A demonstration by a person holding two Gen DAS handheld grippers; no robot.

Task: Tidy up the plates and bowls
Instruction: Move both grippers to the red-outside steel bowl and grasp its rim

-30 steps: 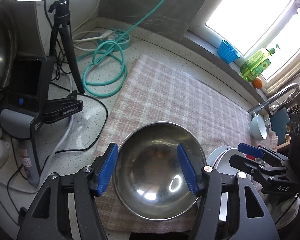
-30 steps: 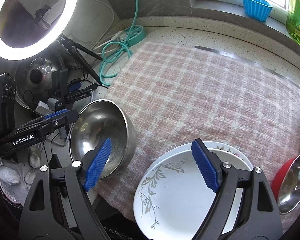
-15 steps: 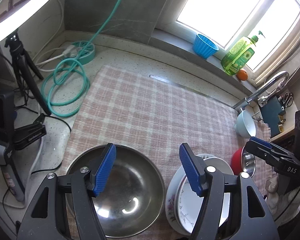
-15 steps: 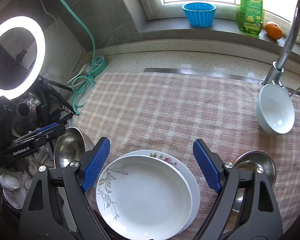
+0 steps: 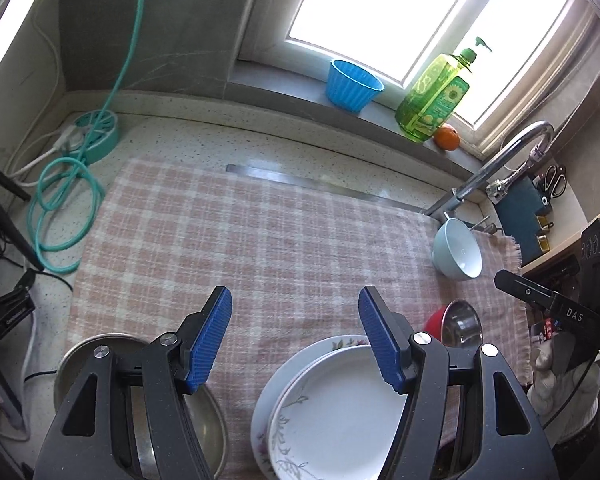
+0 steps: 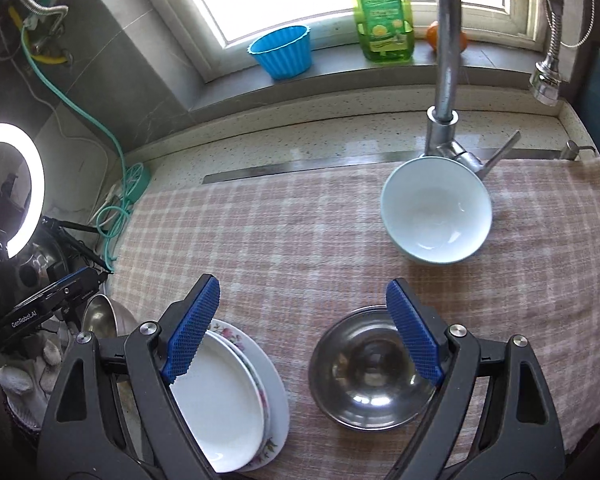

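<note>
My left gripper (image 5: 296, 320) hangs open and empty above the checked cloth (image 5: 260, 240). It is between a large steel bowl (image 5: 140, 412) at the lower left and a stack of white floral plates (image 5: 332, 412) at the lower right. My right gripper (image 6: 300, 308) is open and empty too, with the plates (image 6: 228, 400) under its left finger and a small steel bowl (image 6: 372, 368) under its right finger. A pale bowl (image 6: 436, 216) lies tilted by the tap. The small steel bowl (image 5: 456, 324) has a red outside. The large bowl (image 6: 104, 316) shows at the cloth's left edge.
A tap (image 6: 444, 60) rises at the back right of the cloth. A blue cup (image 6: 284, 52), a green soap bottle (image 6: 380, 12) and an orange (image 5: 446, 138) stand on the sill. A teal cable (image 5: 60, 200) and a ring light (image 6: 16, 184) are at the left.
Both grippers have swept to the right over the cloth. The left went from over the large steel bowl towards the plates. The right went from over the plates towards the small steel bowl.
</note>
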